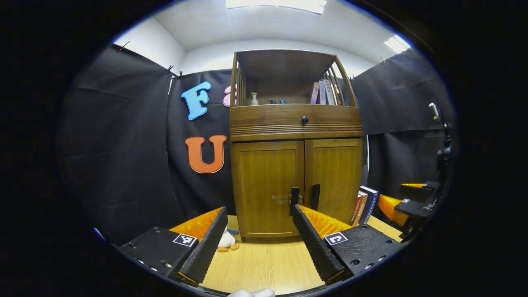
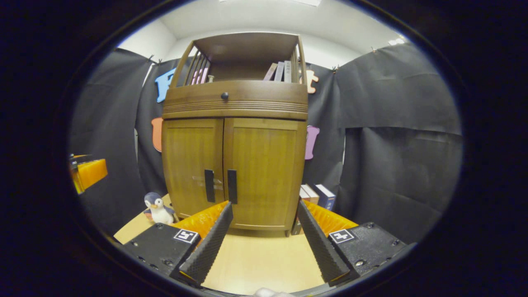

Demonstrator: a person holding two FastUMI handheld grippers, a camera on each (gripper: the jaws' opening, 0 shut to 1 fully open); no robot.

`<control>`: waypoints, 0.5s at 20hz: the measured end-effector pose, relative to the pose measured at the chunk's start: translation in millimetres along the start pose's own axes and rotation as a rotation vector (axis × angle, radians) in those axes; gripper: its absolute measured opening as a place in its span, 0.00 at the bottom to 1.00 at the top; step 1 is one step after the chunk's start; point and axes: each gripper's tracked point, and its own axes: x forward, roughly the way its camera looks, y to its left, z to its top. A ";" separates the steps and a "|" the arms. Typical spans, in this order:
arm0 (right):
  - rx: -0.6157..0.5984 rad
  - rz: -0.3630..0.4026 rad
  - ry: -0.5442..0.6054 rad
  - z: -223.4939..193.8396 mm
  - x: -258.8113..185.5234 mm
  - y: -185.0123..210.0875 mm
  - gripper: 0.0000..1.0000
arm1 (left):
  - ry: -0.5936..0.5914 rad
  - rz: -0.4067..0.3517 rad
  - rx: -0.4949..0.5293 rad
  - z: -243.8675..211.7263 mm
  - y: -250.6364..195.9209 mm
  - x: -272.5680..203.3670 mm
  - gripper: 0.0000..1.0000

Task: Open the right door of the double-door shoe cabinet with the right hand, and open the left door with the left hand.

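The shoe cabinet (image 2: 234,165) stands on the tabletop (image 2: 255,260) against the black cloth wall, straight ahead of us, and both doors are shut. The right door (image 2: 264,173) and the left door (image 2: 192,165) meet at the middle, where two dark vertical handles sit side by side: the right handle (image 2: 232,186) and the left handle (image 2: 209,185). In the left gripper view the same pair shows, the left handle (image 1: 294,201) partly behind one finger and the right handle (image 1: 315,196) just beside it.

Our right tool (image 2: 260,239) is spread wide, holding nothing, well short of the cabinet. Our left tool (image 1: 260,239) is equally wide and empty; the right tool (image 1: 412,202) also appears off to its right.

We judge the first step to be the right door. We should steer the right tool so its fingers straddle only the right handle, since the two handles are close enough to catch both. Once closed on it, we pull in an arc about the outer hinge, not straight back.

Books (image 2: 319,196) lean beside the cabinet's right side, in the door's likely sweep, and a toy penguin (image 2: 156,208) stands to the left.
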 end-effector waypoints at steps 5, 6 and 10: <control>-0.006 0.065 0.009 -9.6 70.0 30.2 1.00 | 0.013 0.063 0.004 1.4 10.4 -1.5 0.96; 0.002 0.078 0.014 -13.6 88.2 37.3 1.00 | 0.016 0.078 0.010 0.8 12.5 -0.8 0.96; 0.024 0.116 0.043 -22.5 157.9 68.0 1.00 | 0.023 0.128 0.018 2.4 14.0 -2.0 0.96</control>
